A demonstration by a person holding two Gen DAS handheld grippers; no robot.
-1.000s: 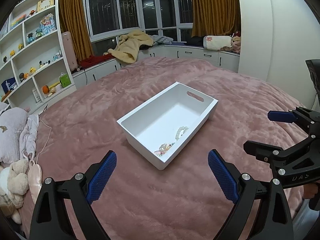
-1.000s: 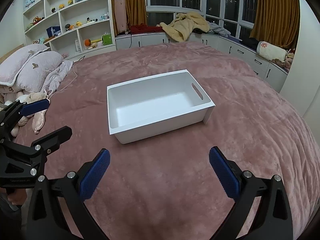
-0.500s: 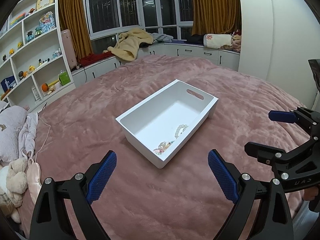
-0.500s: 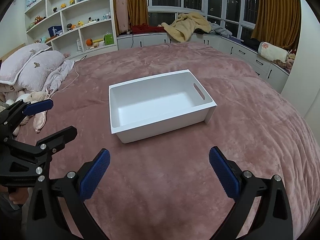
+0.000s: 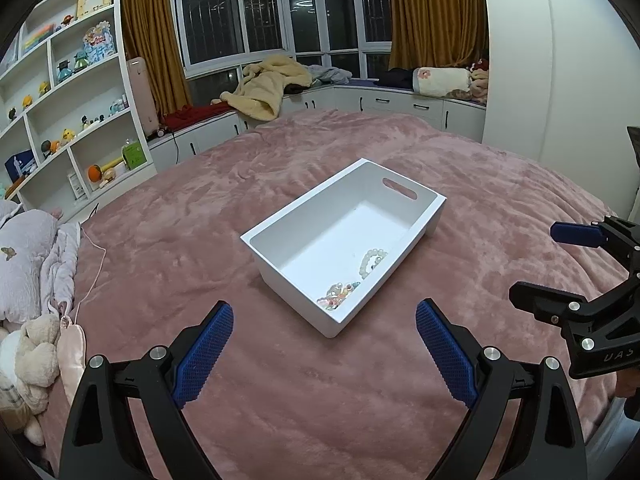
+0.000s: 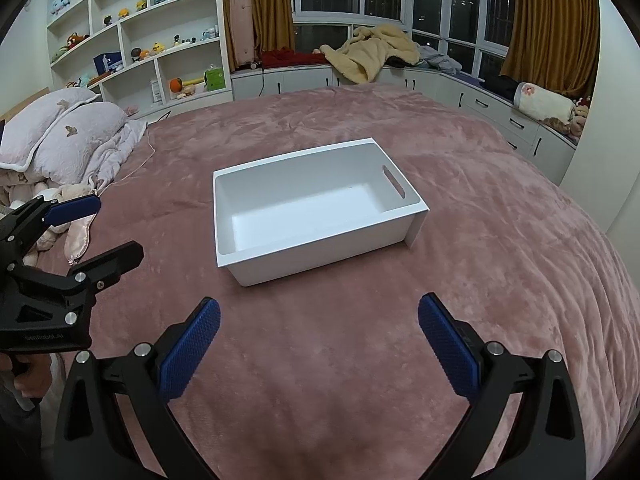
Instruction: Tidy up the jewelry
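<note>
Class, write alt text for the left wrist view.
A white storage bin on a pink bedspread holds a white bead bracelet and a colourful bead bracelet. The left hand-held gripper is open in front.

A white bin (image 5: 280, 240) is sitting on a plush pink blanket (image 5: 320, 400). Pale green-white beads (image 5: 370, 261) and pastel multicoloured beads (image 5: 338, 295) are lying inside. Black grippers are showing knurled blue pads (image 6: 188, 354). Mustard curtains (image 5: 432, 12) are hanging far behind.

Home bedroom, pink bed (image 5: 280, 400), pillows (image 6: 60, 136), toy shelves (image 6: 160, 40)
</note>
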